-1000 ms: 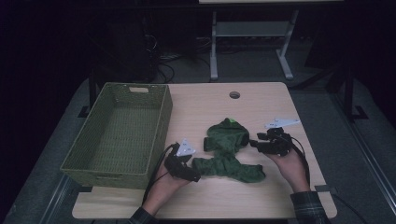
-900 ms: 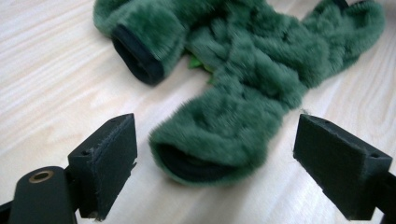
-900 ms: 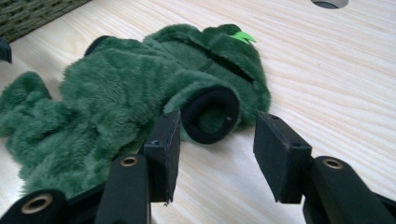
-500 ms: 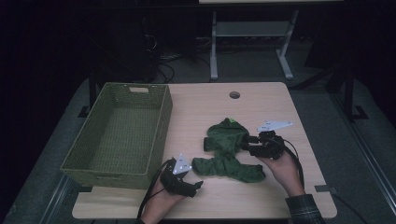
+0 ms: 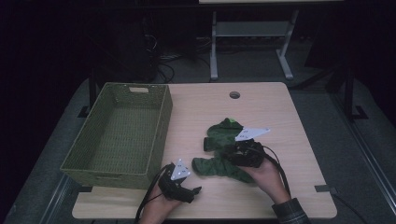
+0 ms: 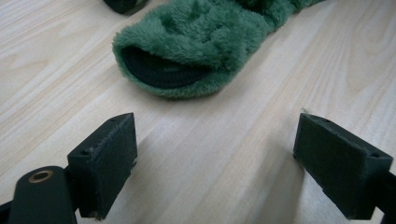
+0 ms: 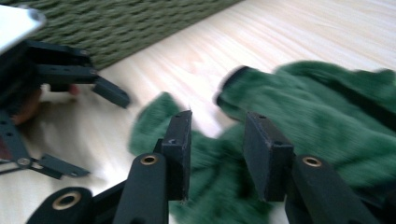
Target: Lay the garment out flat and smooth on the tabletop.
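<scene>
Right gripper [image 5: 233, 156] sits over the middle of the green fleece garment [image 5: 219, 151] on the tabletop [image 5: 280, 107]; its jaws have just been closing, pile between them, pads not yet visibly pressing. Left gripper [image 5: 194, 191] lies at about 7 o'clock from the garment, jaws wide apart over bare wood, holding nothing. The garment's open cuff [image 6: 161, 70] faces it at 12 o'clock. Long axis runs 8 to 2 o'clock. The basket [image 5: 116, 135] stands at 9 o'clock.
</scene>
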